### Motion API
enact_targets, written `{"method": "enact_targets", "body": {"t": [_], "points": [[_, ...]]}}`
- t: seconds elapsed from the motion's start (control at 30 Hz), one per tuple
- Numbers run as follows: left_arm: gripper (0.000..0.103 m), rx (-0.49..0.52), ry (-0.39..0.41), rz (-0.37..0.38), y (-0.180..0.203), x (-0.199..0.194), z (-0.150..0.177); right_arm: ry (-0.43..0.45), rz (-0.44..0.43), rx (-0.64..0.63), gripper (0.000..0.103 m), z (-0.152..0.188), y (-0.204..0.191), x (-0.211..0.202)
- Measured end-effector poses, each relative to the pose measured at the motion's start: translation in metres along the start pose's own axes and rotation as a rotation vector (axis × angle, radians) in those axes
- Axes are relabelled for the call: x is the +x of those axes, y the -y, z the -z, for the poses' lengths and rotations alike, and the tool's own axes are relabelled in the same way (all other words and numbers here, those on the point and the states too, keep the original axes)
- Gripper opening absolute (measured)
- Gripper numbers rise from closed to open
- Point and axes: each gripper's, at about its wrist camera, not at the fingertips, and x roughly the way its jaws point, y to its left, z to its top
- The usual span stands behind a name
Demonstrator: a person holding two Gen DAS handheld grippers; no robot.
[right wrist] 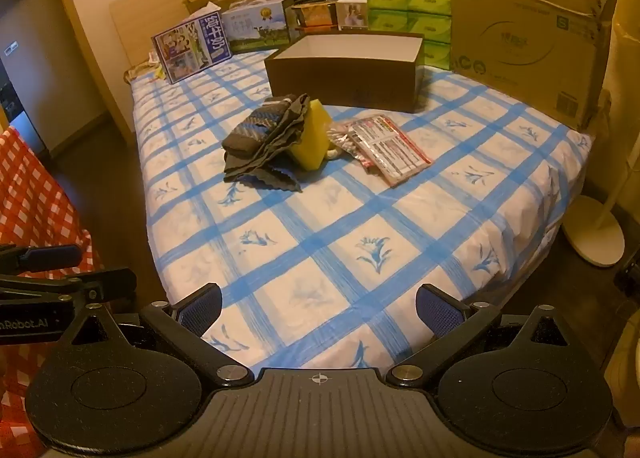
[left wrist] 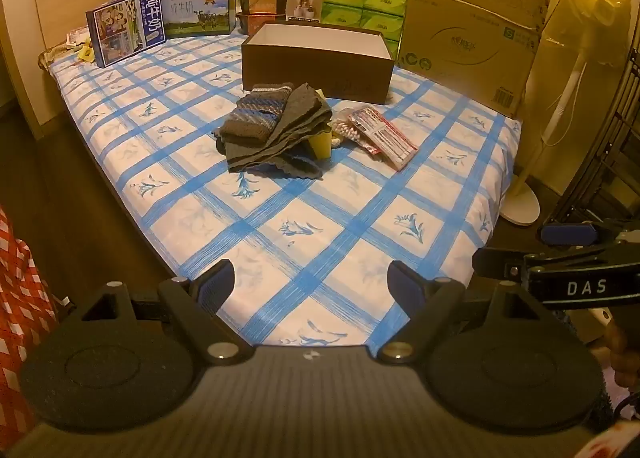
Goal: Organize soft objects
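You hold both the left tongs (left wrist: 311, 282) and the right tongs (right wrist: 319, 308) wide and empty, since the grey cloth pile (left wrist: 276, 129) lies just before the open box (left wrist: 318, 61), well ahead.

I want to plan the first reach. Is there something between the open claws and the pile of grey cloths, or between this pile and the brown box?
Nothing visible blocks either path. Only bare bedsheet lies between the left claw, the right claw and the grey cloths. The open brown box stands right behind the pile, with no lid.
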Motion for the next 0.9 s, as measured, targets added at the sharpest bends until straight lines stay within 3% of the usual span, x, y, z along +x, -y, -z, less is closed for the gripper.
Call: {"method": "enact_targets", "body": {"t": [0.9], "points": [[0.082, 0.0, -0.006, -0.002, 0.0025, 0.0043, 0.0025, -0.007, 0.001, 0.005, 0.102, -0.0018, 0.002, 0.0048]]}}
